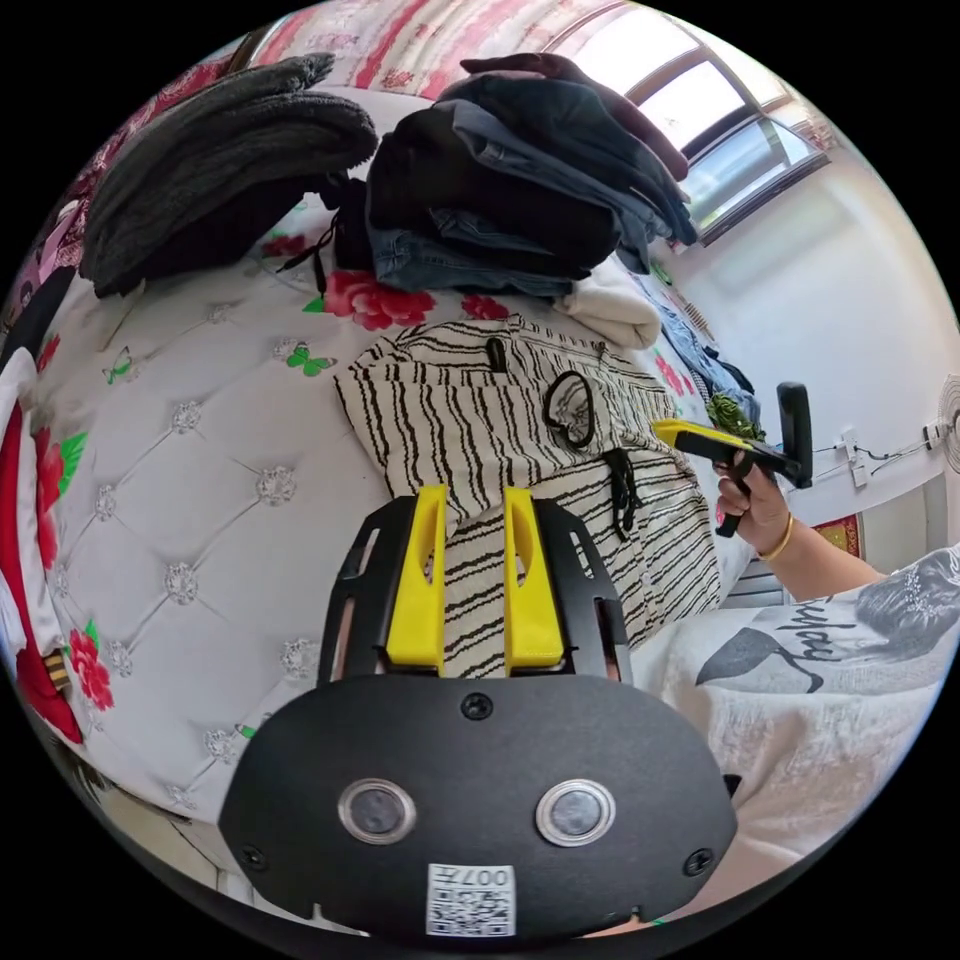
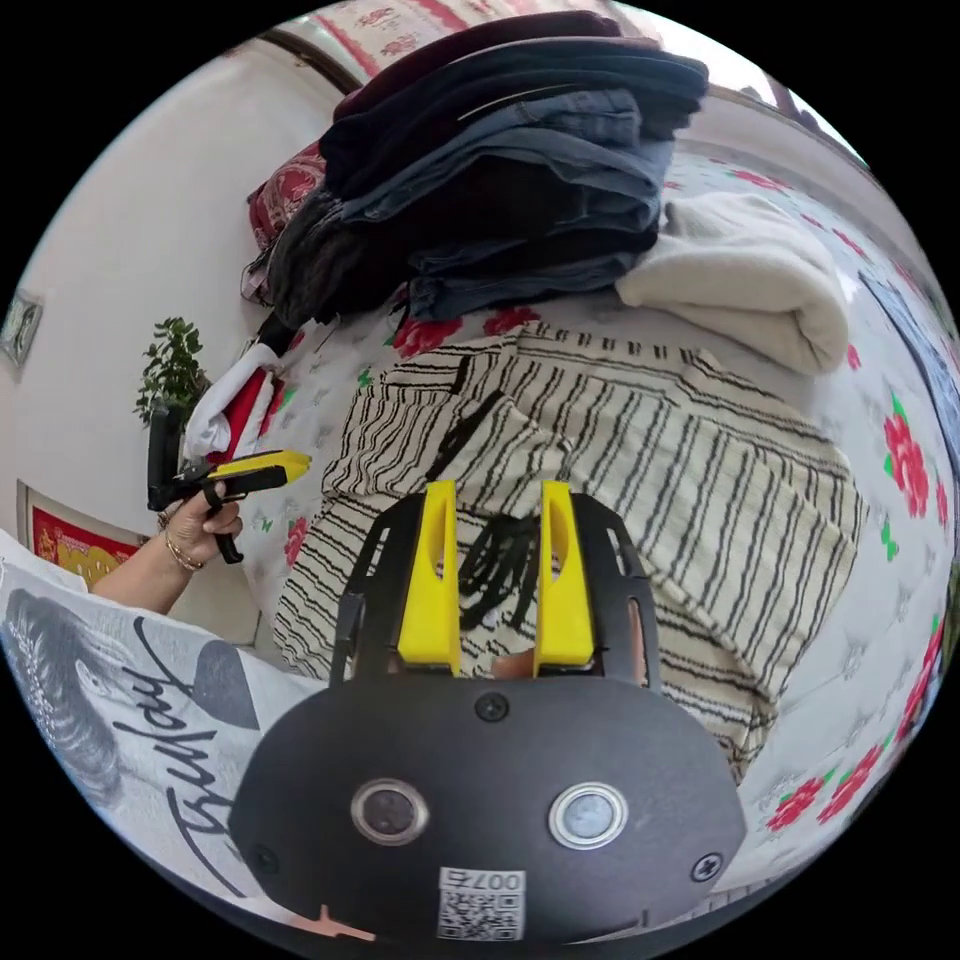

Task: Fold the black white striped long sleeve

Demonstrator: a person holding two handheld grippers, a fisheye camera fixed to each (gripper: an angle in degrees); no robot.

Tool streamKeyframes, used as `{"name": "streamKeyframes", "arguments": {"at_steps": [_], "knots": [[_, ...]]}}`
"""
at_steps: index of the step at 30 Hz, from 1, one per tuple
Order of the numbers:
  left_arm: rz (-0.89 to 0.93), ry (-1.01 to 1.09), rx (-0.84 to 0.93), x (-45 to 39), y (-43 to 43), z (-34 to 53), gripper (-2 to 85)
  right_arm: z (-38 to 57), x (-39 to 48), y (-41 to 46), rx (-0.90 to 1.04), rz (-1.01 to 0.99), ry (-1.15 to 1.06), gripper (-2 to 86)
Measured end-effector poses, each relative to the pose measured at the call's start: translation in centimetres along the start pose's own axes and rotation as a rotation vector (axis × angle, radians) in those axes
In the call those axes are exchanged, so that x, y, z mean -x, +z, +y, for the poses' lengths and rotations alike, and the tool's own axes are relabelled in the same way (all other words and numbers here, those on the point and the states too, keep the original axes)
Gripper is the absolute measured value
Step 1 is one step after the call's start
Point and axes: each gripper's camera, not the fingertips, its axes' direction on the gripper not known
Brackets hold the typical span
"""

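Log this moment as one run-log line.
striped long sleeve: partly folded on bed | left tongs: open, above it | right tongs: open, above it

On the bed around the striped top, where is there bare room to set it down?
Bare quilted bedspread lies between the striped long sleeve and the red-and-white garment, below the grey knit pile. Crowded behind the top: stacked dark clothes and a cream folded item.

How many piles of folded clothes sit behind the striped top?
3: a dark grey knit pile, a tall stack of dark clothes and jeans, and a cream folded piece beside that stack. More may lie hidden behind them.
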Motion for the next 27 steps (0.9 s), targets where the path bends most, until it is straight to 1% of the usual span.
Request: {"name": "streamKeyframes", "arguments": {"at_steps": [2, 4, 5, 7, 8, 9, 11, 14, 16, 18, 20, 22, 24, 25, 27], "knots": [[0.003, -0.007, 0.007, 0.0, 1.4, -0.9, 8.2, -2.2, 1.8, 2.3, 0.038, 0.033, -0.083, 8.7], [-0.002, 0.0, 0.021, -0.1, 3.0, -2.0, 8.1, -3.6, 2.6, 4.8, 0.103, 0.077, -0.114, 8.2], [-0.009, 0.002, 0.03, -0.1, 3.5, -2.2, 8.1, -4.2, 2.5, 6.6, 0.156, 0.114, -0.119, 6.6], [-0.039, 0.009, 0.068, 0.2, 5.2, -2.8, 8.1, -4.6, 1.4, 7.7, 0.196, 0.2, -0.091, 3.7], [-0.046, 0.005, 0.077, 0.3, 5.6, -2.8, 8.0, -4.6, 0.4, 6.6, 0.154, 0.237, -0.054, 2.2], [-0.049, -0.005, 0.089, 0.6, 6.3, -2.9, 8.0, -4.4, -0.3, 5.6, 0.122, 0.228, -0.04, 1.8], [-0.029, -0.012, 0.083, 0.8, 6.7, -2.8, 8.0, -3.0, -3.5, -0.2, -0.033, 0.157, 0.031, 0.8], [-0.015, 0.006, 0.029, 0.7, 6.3, -3.1, 8.0, 0.1, -8.5, -7.2, -0.179, 0.085, 0.134, 0.8], [-0.03, 0.04, -0.003, 0.5, 6.4, -4.0, 8.0, 2.1, -11.8, -9.7, -0.217, 0.053, 0.21, 1.3], [-0.043, 0.061, -0.013, 0.5, 7.2, -5.2, 8.1, 3.8, -14.7, -10.4, -0.206, 0.035, 0.255, 2.5], [-0.044, 0.069, -0.002, 0.5, 8.4, -6.6, 8.1, 5.3, -17.7, -9.6, -0.103, 0.058, 0.325, 4.4], [-0.049, 0.089, 0.017, 0.1, 10.3, -8.6, 8.1, 6.3, -18.9, -9.3, -0.069, 0.082, 0.349, 5.9], [-0.059, 0.104, 0.033, -0.5, 11.7, -9.8, 8.1, 7.0, -19.1, -9.7, -0.089, 0.1, 0.341, 6.4], [-0.064, 0.117, 0.038, -1.0, 12.5, -10.6, 8.1, 7.2, -18.7, -10.2, -0.124, 0.114, 0.306, 6.6], [-0.077, 0.139, 0.047, -1.8, 13.8, -11.6, 8.0, 6.8, -18.0, -10.1, -0.134, 0.124, 0.243, 6.9]]}}
